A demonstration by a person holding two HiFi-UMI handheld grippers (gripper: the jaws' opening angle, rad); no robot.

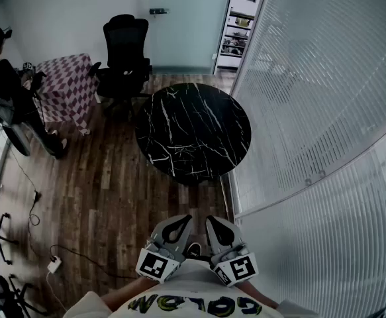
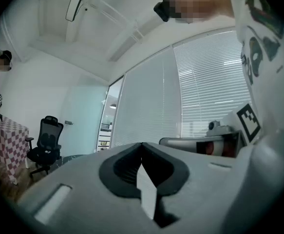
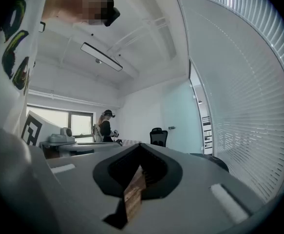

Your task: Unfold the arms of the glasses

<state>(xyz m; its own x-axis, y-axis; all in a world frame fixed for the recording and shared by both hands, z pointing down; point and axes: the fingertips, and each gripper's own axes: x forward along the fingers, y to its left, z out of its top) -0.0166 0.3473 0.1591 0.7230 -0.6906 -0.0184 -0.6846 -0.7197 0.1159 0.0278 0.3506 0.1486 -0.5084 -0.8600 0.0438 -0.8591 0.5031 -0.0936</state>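
Step in hand: none of the unfolding has begun; this reads as the approach stage.

- Left gripper [image 1: 178,221]: jaws clenched tip to tip, nothing between them. Its own view confirms this.
- Right gripper [image 1: 214,222]: jaws likewise pressed together and empty.
- Both are held level, side by side, close against the person's chest.

The glasses: not visible in any view. The round black marble worktop [image 1: 193,131] ahead looks bare on the part the head view shows, though a small dark frame could be lost against its veined surface. Their location cannot be told.

Next move, as a judgement: find the glasses first, step up to them, then release both sets of jaws so one can steady the frame while the other takes an arm.

Room and edges:
- Wooden floor [image 1: 113,191] lies open between the person and the worktop.
- A glass wall with blinds [image 1: 312,111] runs close along the right, nearly meeting the worktop's rim, so the right elbow has little swing.
- An office chair [image 1: 125,52] stands just behind the worktop.
- A floor cable [image 1: 67,257] lies to the left, off the direct path.
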